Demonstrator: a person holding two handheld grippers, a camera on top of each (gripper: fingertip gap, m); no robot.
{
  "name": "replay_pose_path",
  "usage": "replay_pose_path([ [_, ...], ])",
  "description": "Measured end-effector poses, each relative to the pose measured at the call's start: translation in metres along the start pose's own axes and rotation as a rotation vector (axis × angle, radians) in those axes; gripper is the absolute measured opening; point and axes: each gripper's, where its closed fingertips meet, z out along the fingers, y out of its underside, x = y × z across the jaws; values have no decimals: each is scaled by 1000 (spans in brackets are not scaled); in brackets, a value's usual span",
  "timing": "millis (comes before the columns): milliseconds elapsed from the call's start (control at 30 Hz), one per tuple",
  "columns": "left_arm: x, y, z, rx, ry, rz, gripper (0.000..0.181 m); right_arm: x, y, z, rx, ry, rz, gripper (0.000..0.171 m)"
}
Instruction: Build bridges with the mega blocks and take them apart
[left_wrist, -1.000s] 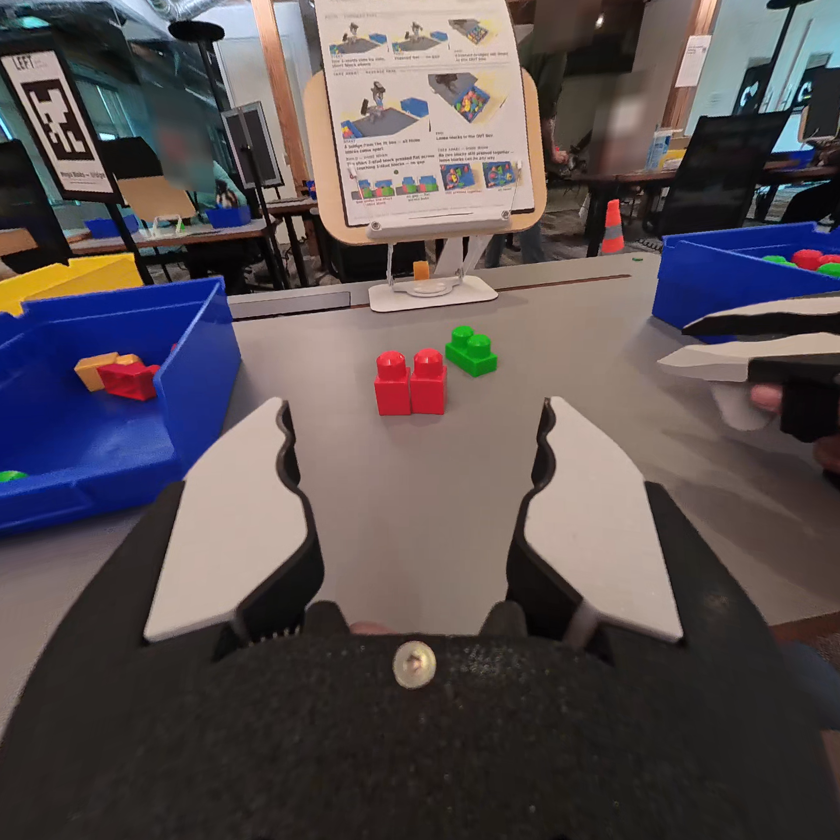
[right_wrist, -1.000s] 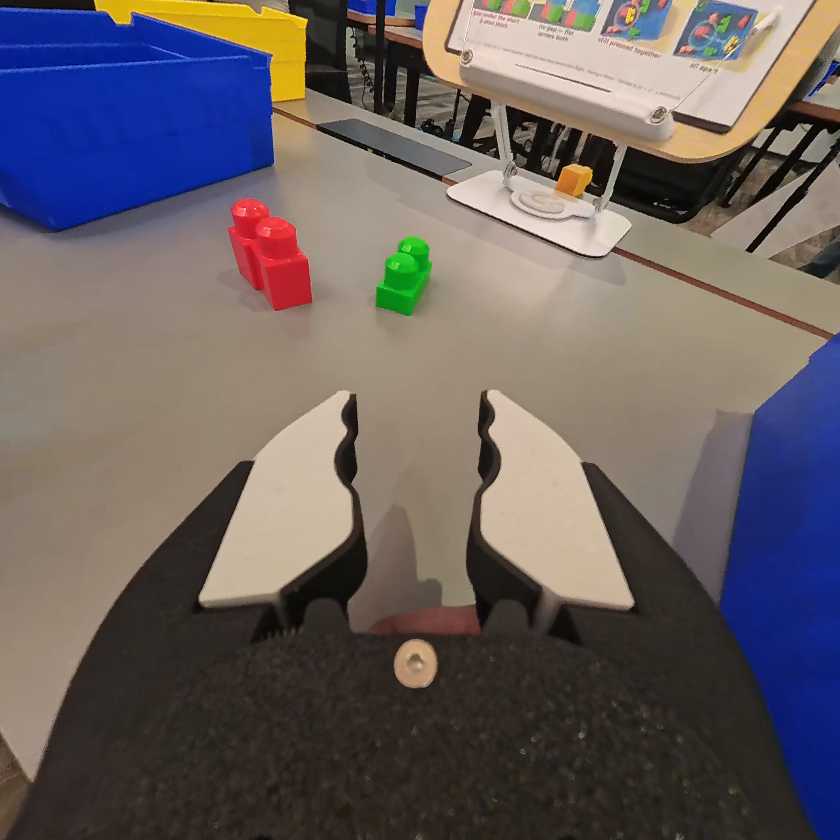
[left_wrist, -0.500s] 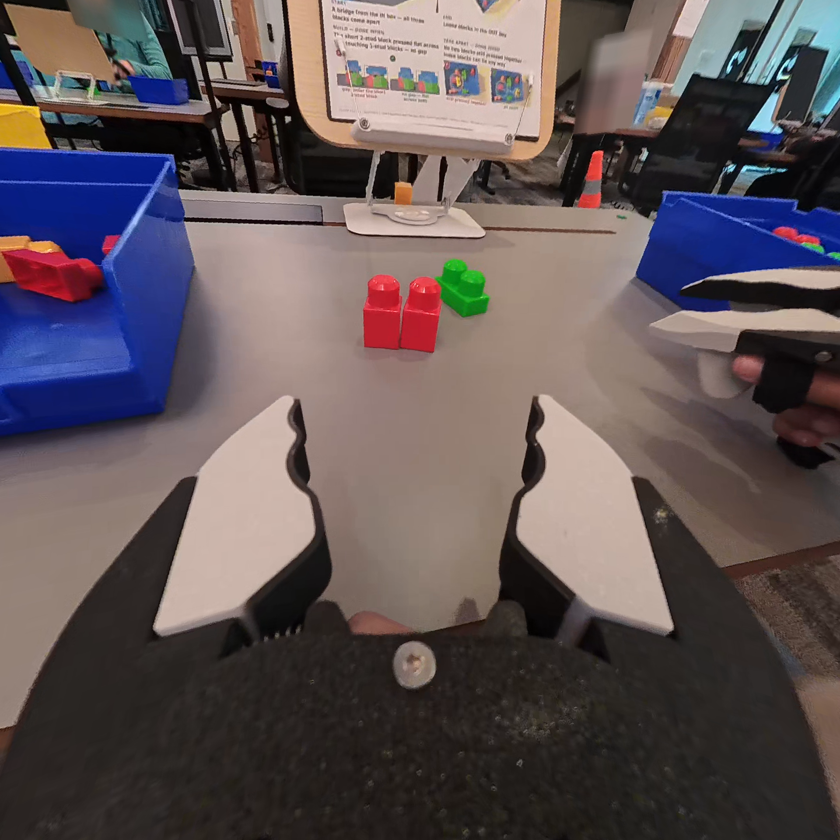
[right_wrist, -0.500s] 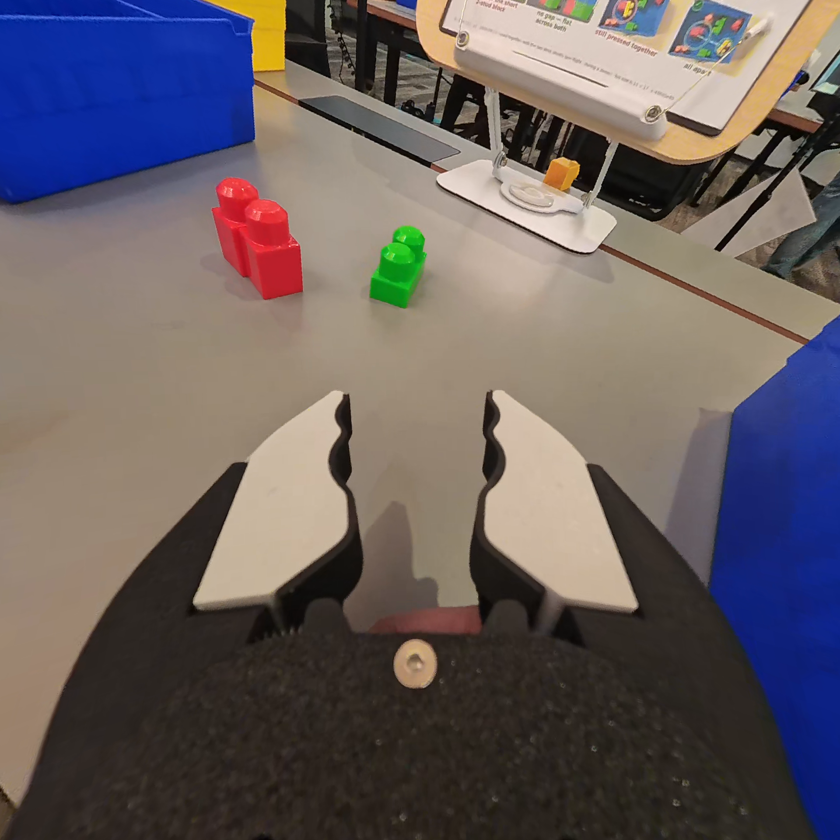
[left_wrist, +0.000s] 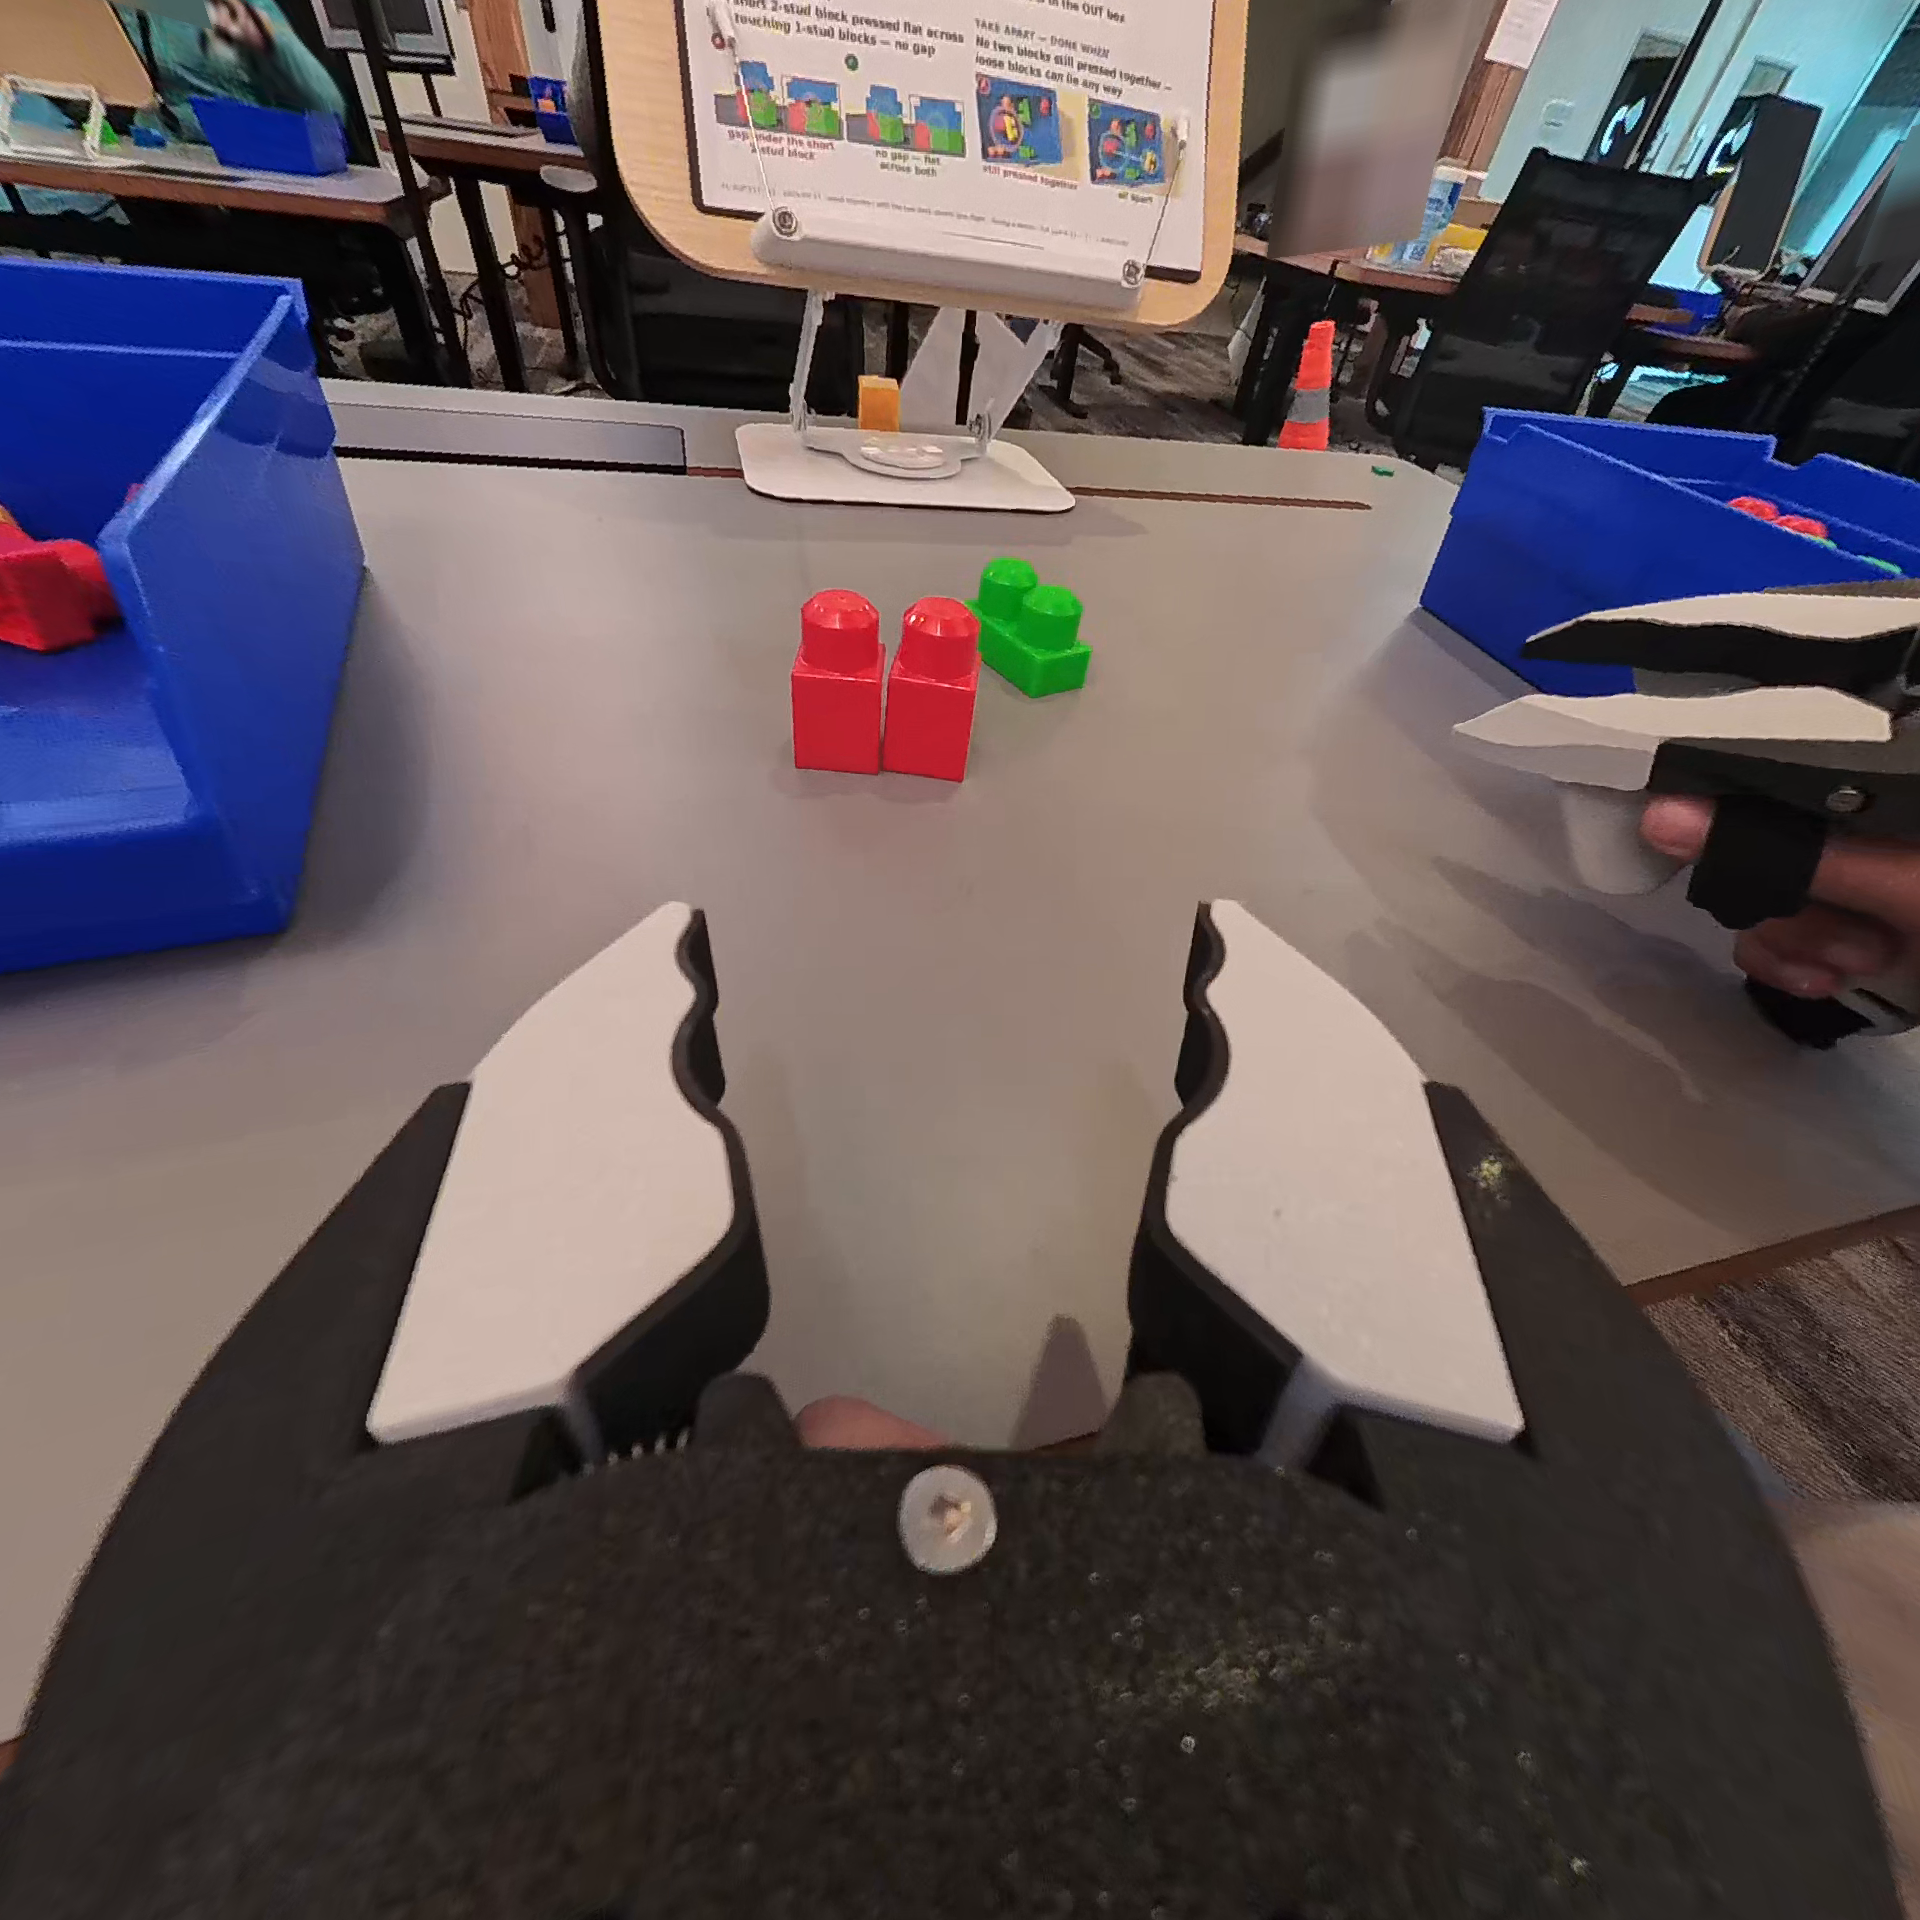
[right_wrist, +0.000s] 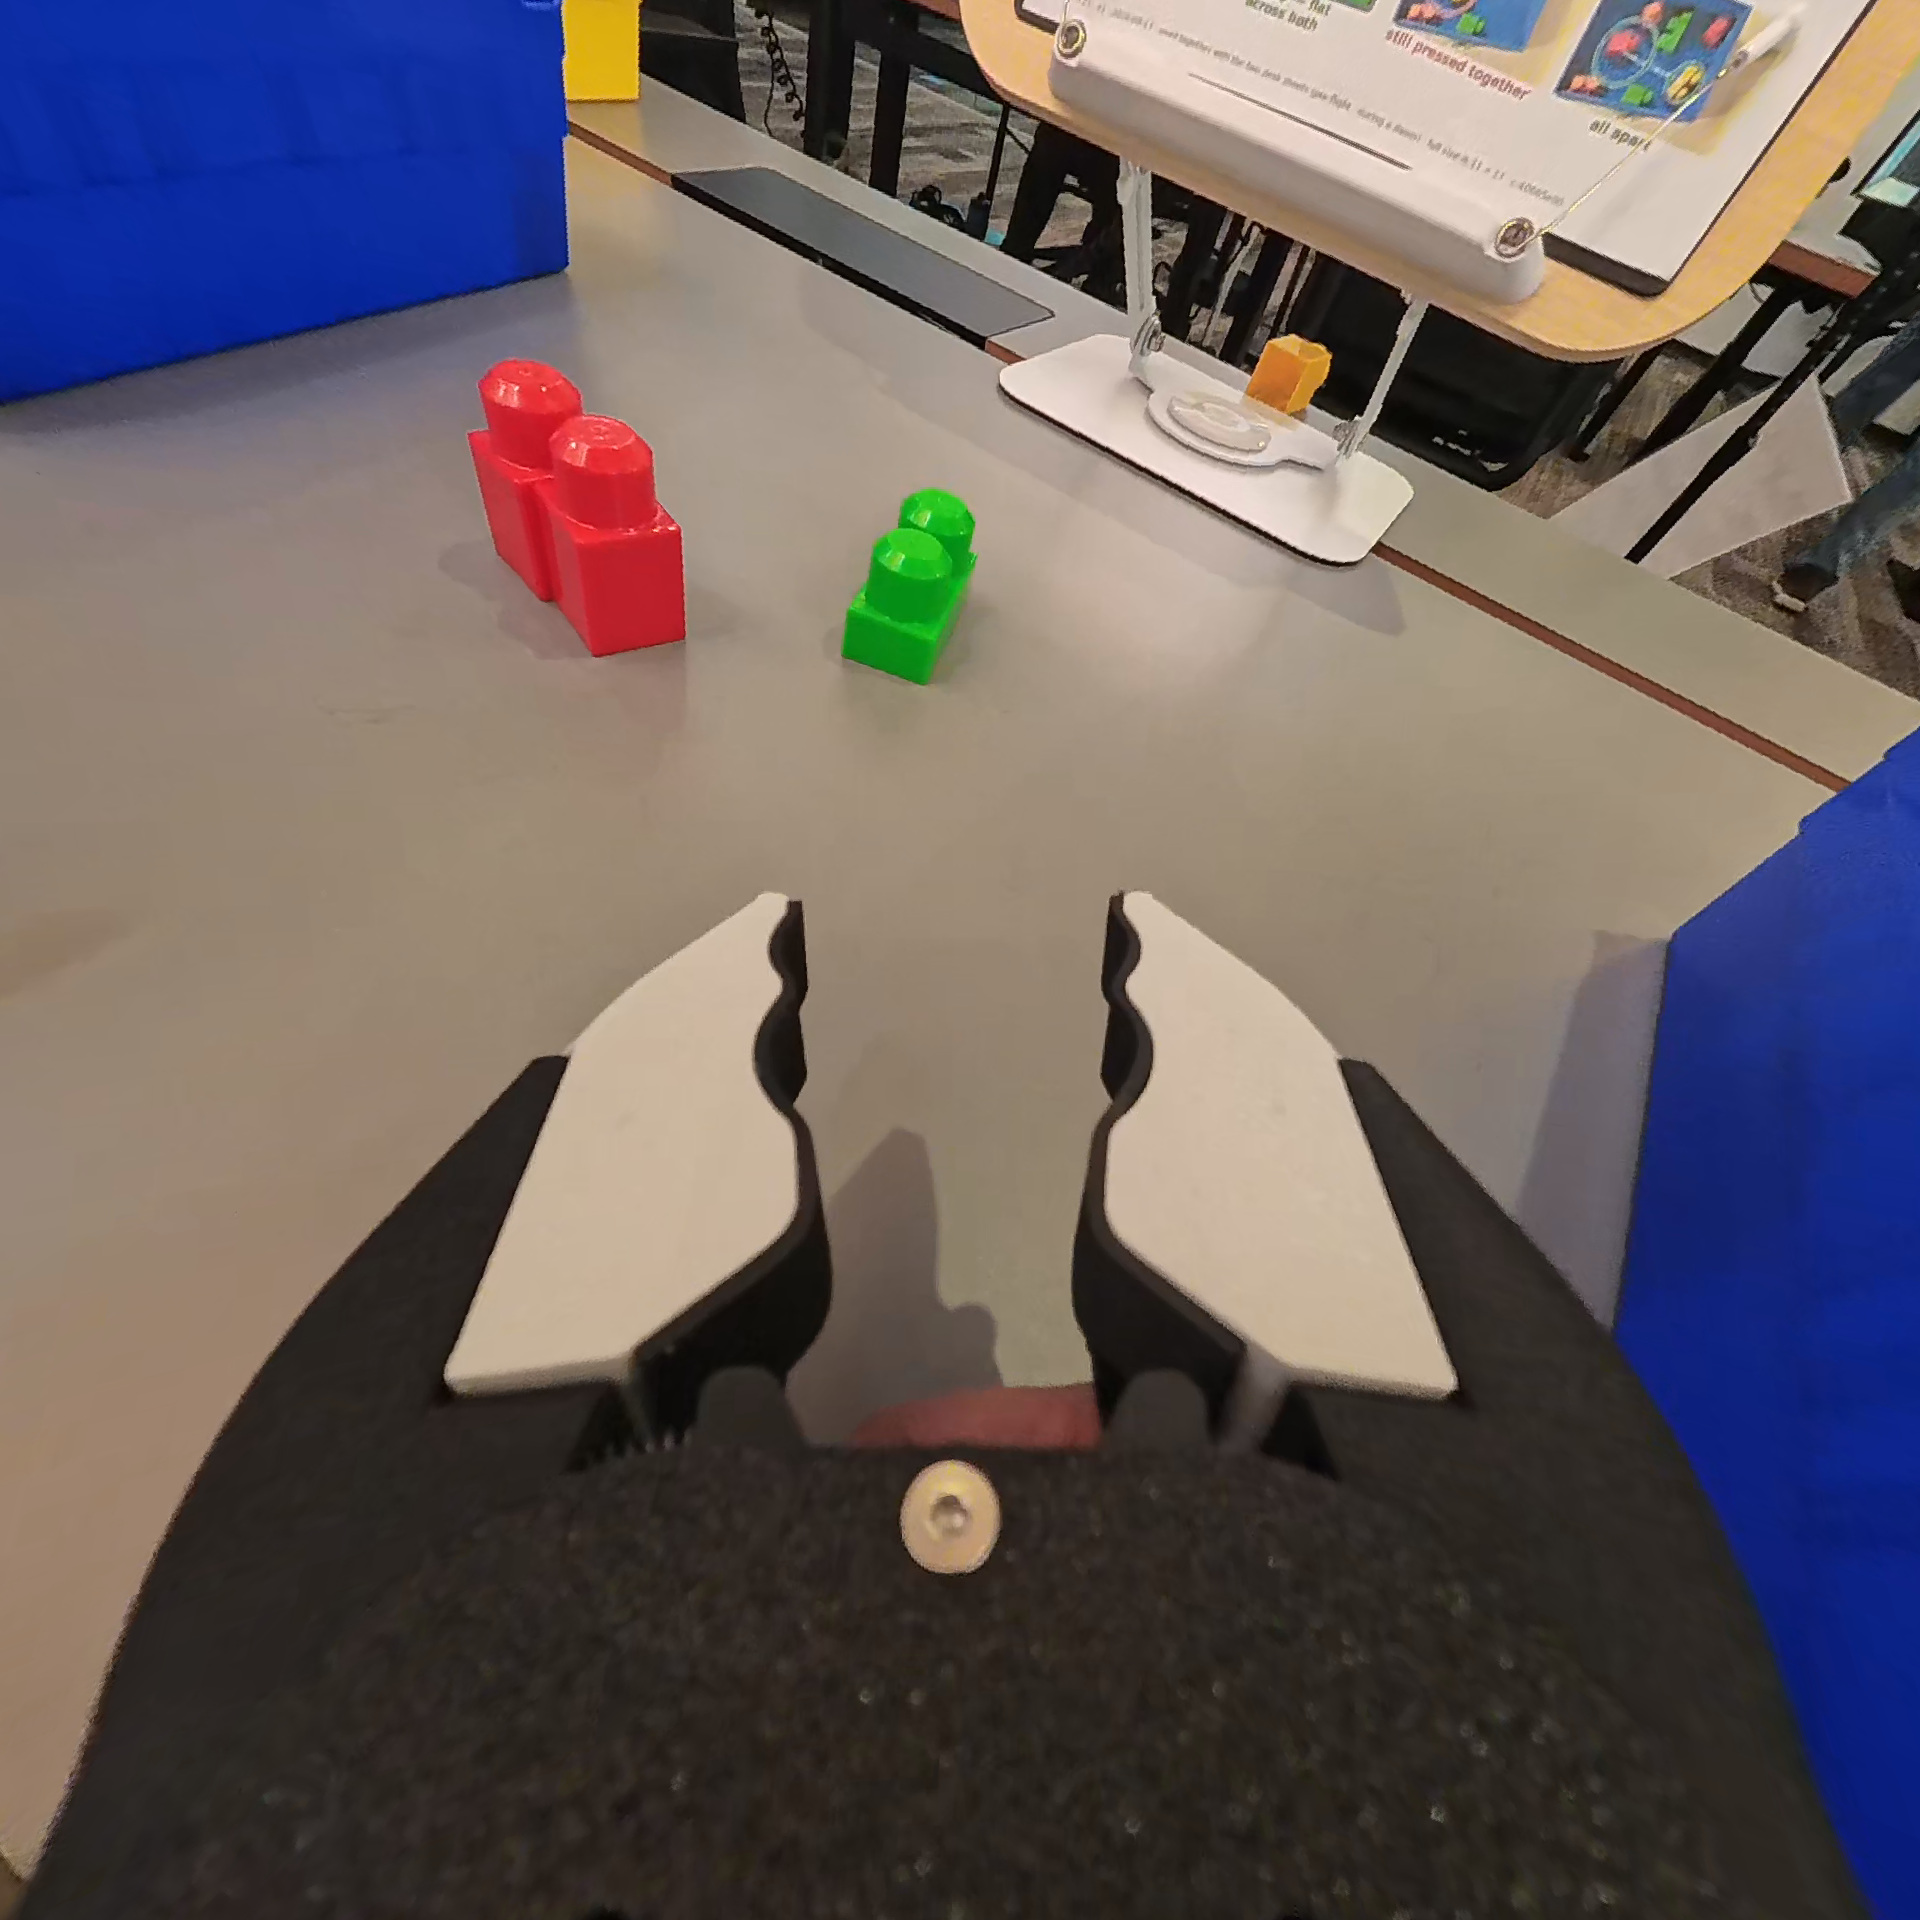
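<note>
Only the left wrist view shows a red block (left_wrist: 47, 592) inside the left blue bin (left_wrist: 239, 623). Both the left gripper (left_wrist: 945, 935) and right gripper (right_wrist: 951, 925) have fingers spread, empty. Ahead of them on the table (left_wrist: 623, 935) stand two touching red blocks (left_wrist: 883, 691), the green block (right_wrist: 914, 592) just beside.

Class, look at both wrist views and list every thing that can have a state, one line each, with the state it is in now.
left gripper: open, empty, above the table.
right gripper: open, empty.
two red blocks: upright, side by side, nothing on top.
green two-stud block: studs up, loose on the table, apart from the red pair.
left blue bin: open-topped, a red block inside.
right blue bin: open-topped, blocks inside.
</note>
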Motion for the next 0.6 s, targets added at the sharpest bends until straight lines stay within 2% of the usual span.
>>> replay_pose_path([
  [300, -2, -4, 0, 5, 7, 8, 83, -1, -6, 14, -35, -3, 24, 53],
  [600, -20, -16, 3, -9, -39, 119, 83, -12, -39, 90, -166, -39, -61, 62],
])
